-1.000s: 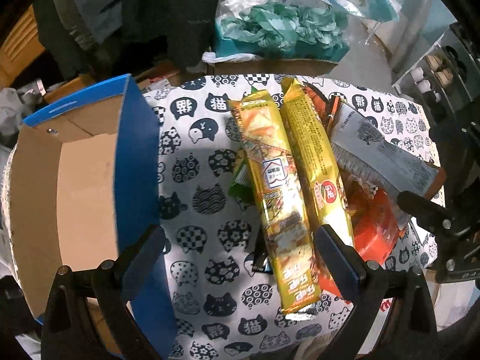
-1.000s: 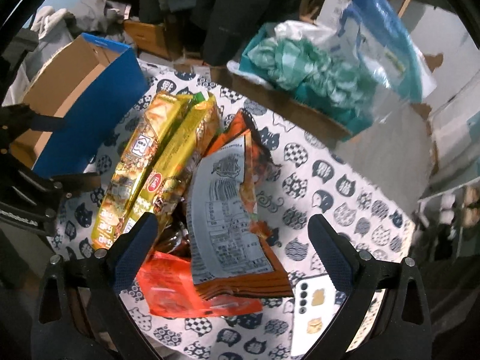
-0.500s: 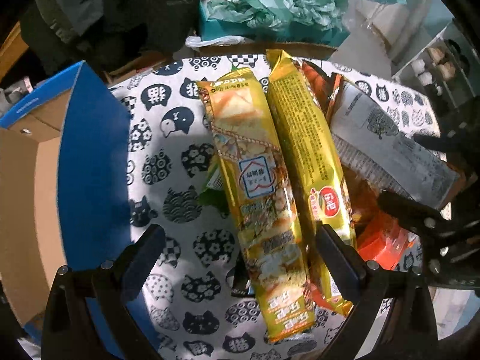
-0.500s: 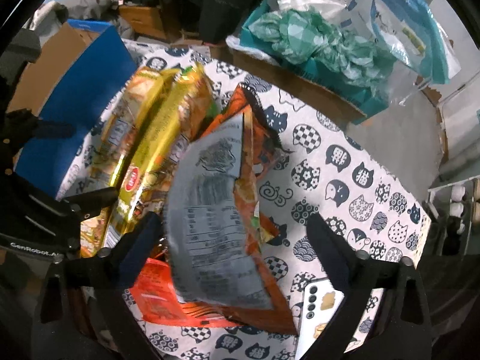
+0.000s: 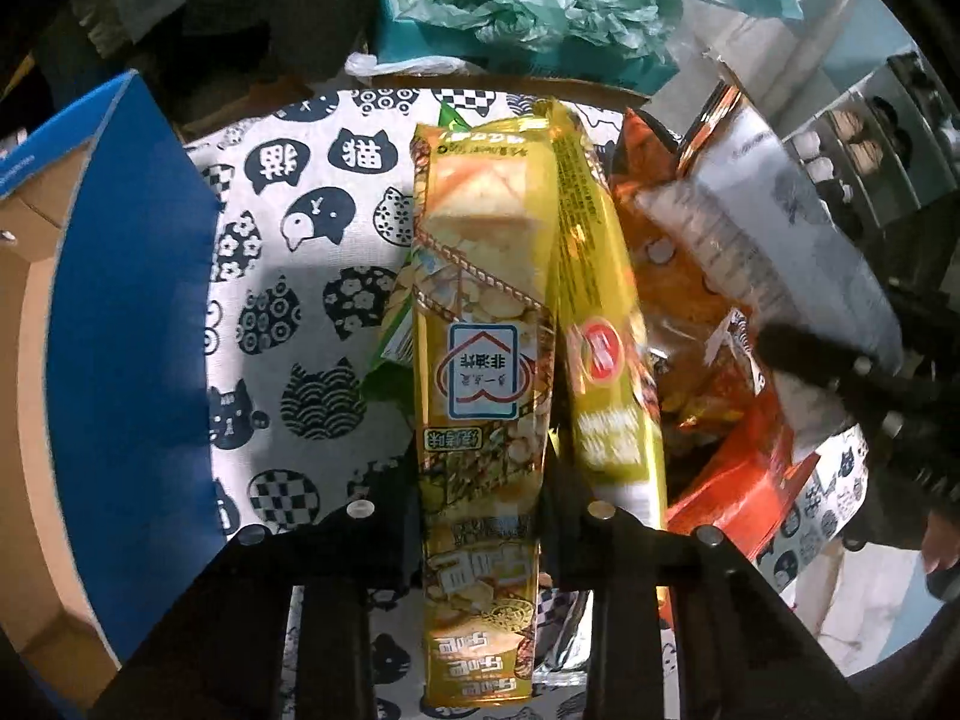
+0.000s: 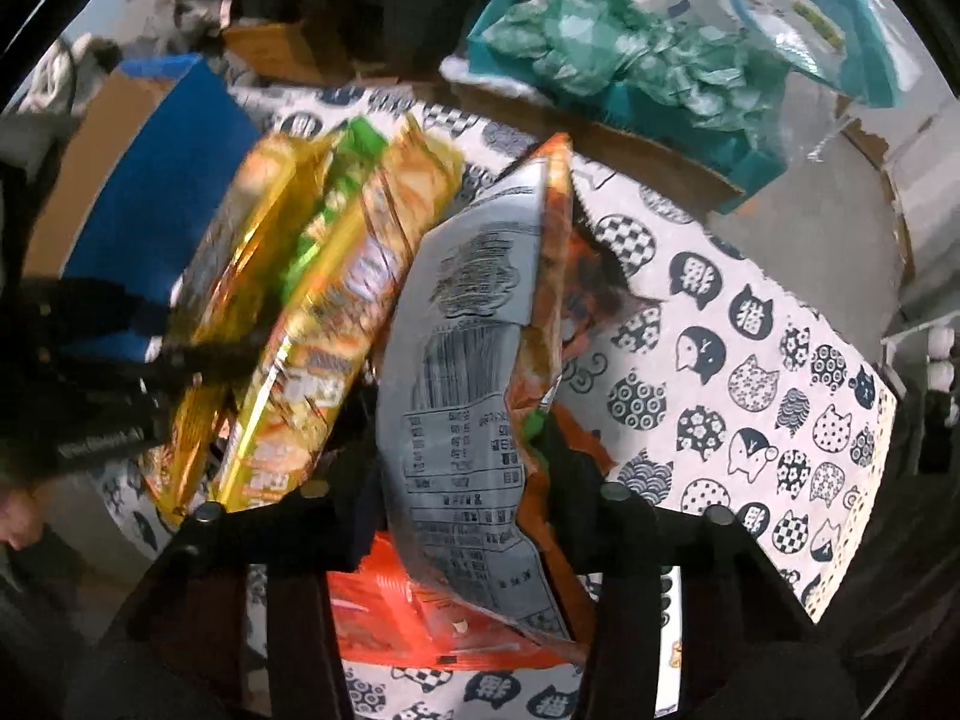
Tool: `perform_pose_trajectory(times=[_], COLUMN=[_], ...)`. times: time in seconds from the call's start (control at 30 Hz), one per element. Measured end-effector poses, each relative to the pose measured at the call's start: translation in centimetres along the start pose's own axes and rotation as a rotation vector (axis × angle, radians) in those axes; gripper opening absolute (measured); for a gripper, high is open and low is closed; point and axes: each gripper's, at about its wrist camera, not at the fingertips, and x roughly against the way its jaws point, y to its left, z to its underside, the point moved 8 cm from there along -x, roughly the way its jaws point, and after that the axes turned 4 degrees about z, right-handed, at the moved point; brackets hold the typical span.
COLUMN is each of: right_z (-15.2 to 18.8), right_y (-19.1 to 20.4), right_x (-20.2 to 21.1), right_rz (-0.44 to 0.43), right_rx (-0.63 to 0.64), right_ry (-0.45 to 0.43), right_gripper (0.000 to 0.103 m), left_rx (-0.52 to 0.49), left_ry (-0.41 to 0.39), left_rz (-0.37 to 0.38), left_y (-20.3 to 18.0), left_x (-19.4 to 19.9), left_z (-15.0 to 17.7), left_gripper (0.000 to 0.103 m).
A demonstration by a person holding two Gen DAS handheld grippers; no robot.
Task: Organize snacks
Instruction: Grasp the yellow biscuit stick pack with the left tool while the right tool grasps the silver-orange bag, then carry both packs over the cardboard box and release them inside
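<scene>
left gripper (image 5: 480,516): fingers pinched on a long yellow cracker packet (image 5: 486,324), which runs lengthwise away from the camera over the cat-print cloth (image 5: 300,276); a second yellow packet (image 5: 606,312) lies just beside it, touching; right gripper (image 6: 456,498): fingers clamped on a grey-backed orange snack bag (image 6: 468,396), tilted upward, above a red-orange packet (image 6: 408,618) on the cloth; blue-sided cardboard box (image 5: 132,312), open, stands at the cloth's left edge; teal plastic bags (image 5: 528,6) behind the table.
</scene>
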Motion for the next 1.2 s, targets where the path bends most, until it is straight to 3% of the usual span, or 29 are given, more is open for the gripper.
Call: perform_pose_trajectory(times=[0.6,0.9,1.2], right_z=[-0.9,-2.4,-5.6], right_y=[1.8,7.6,14.9], right_x=[4.3,7.4,8.8], right_rz=[-0.044,-0.114,-0.178], right_rx=[-0.113,-0.088,-0.028], right_ry=[-0.111,-0.180,-0.219], right_gripper=[0.034,0.034,0.034], left_rx=[-0.097,-0.108,-0.040], left_ry=[-0.182,-0.242,-0.303], left_rz=[-0.064,-0.084,-0.134], left_y=[0.3,3.2,9.5], left_x=[8.4,13.0,15.9], left_z=[0.0,0.5,1.1], left_gripper=[0.031,0.031,0.031])
